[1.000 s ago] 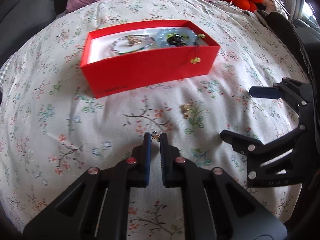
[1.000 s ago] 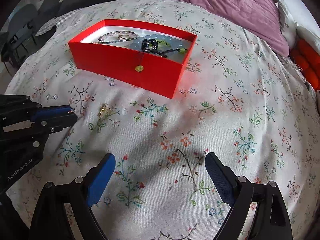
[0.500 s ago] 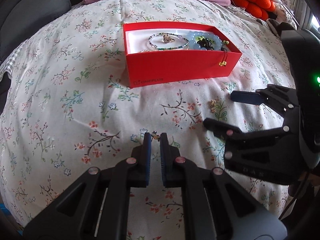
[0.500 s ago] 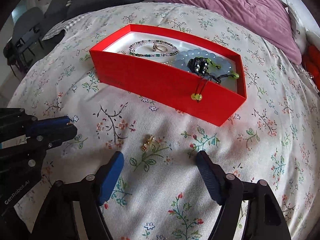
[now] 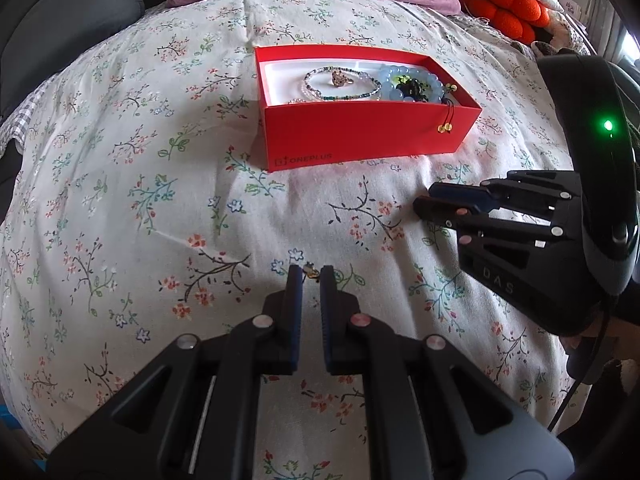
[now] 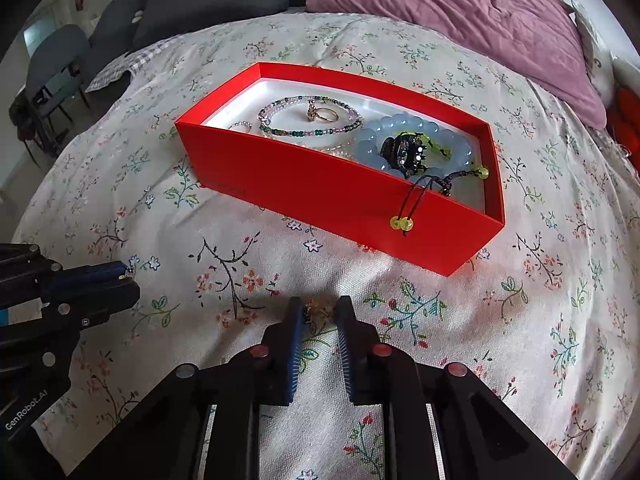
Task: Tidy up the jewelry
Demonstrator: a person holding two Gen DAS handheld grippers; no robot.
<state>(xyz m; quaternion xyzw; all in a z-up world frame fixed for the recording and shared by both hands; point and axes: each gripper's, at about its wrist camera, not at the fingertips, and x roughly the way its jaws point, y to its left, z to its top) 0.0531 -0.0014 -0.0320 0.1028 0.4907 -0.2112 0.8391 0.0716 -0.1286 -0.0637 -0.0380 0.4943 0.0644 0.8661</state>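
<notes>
Left gripper [image 5: 311,273] jaws pinch a small gold earring [image 5: 310,271]; right gripper [image 6: 320,312] jaws, just closing, clamp another gold piece [image 6: 318,307] between them.

Soft daylight fills the room, bright and even, seeming to come from the far right side. The floral bedspread [image 5: 168,184] bulges like a dome under heavy fisheye bending, and the corners fall into black vignette. The red box [image 6: 320,184] casts a faint shadow. Focus stays crisp centrally; a gold blur sits at the right gripper [image 6: 320,312] tips.
</notes>
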